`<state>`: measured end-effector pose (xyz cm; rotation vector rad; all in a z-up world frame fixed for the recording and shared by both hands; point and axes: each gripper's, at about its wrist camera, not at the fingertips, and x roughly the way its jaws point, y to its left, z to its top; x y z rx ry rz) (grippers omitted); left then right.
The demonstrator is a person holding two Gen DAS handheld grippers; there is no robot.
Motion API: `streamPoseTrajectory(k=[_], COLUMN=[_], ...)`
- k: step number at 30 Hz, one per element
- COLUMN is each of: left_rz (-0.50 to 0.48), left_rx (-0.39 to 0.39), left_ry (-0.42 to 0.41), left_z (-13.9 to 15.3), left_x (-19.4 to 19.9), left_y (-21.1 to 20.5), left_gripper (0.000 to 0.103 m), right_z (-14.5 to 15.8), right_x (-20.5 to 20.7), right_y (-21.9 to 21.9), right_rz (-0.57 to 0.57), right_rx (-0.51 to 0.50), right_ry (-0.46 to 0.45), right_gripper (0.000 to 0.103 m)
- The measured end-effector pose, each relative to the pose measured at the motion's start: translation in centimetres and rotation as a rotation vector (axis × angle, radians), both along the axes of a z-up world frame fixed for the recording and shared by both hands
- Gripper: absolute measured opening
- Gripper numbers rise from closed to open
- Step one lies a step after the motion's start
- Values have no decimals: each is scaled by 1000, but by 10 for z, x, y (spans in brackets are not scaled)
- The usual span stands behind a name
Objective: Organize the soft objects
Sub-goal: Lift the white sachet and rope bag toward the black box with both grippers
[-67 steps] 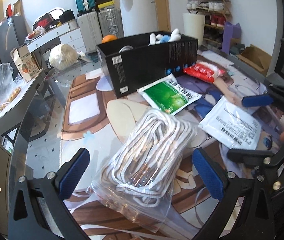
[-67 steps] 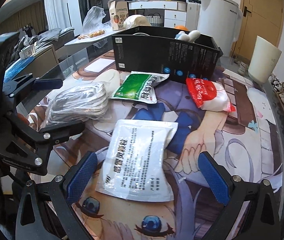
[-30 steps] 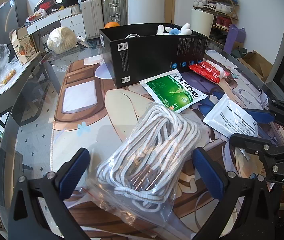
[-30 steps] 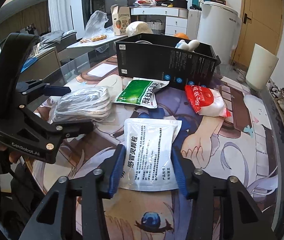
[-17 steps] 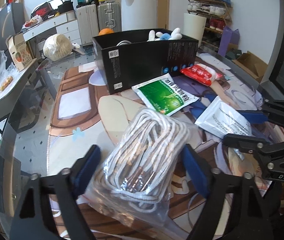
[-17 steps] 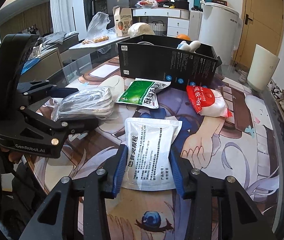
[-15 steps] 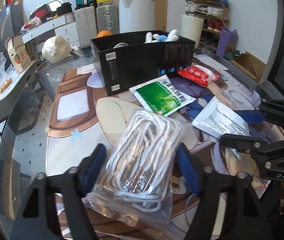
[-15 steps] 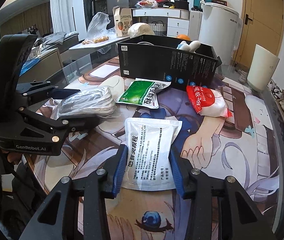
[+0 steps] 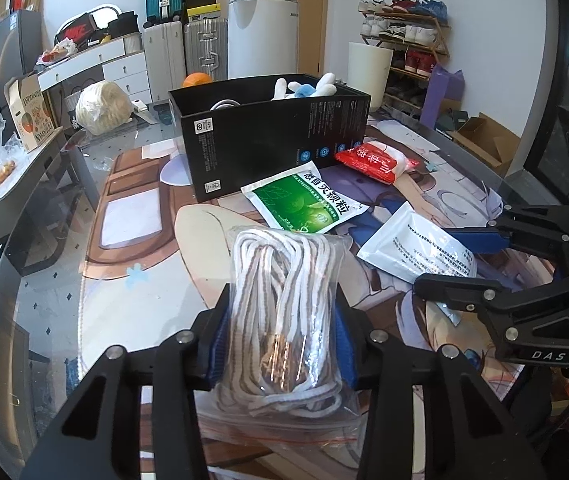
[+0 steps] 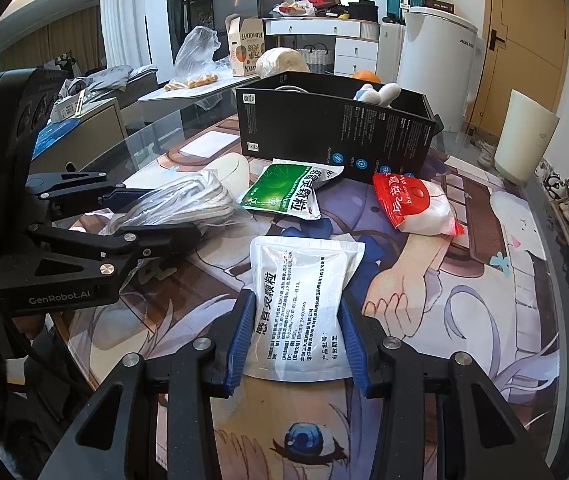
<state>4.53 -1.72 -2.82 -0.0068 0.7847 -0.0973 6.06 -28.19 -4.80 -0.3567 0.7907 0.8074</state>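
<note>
A clear zip bag of white rope lies on the printed mat. My left gripper is closing on its near end, and both blue pads press into the bag's sides. In the right wrist view the same bag sits between the left gripper's fingers. A white medicine pouch lies flat on the mat, and my right gripper is shut on its near half, a pad against each side. The left wrist view shows that pouch in the right gripper.
An open black box with a plush toy in it stands at the back of the mat. A green pouch and a red and white pouch lie before it. The glass table's edge runs along the left.
The left jaws have come in from wide open until they squeeze the rope bag. The right jaws closed on the white pouch earlier and have kept still since.
</note>
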Motion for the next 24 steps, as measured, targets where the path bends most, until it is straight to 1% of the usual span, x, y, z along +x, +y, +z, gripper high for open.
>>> streamPoseTrajectory(k=[12, 24], left_rz=[11, 27], left_rx=[-36, -74], left_ry=[-42, -79], left_z=[8, 16], left_x=[-3, -4], left_y=[6, 8], left_gripper=[41, 42], right_z=[6, 17], right_x=[0, 1], right_y=[-1, -9], right_rz=[6, -8], right_rx=[16, 74], right_ry=[-18, -50], right_gripper=[39, 39])
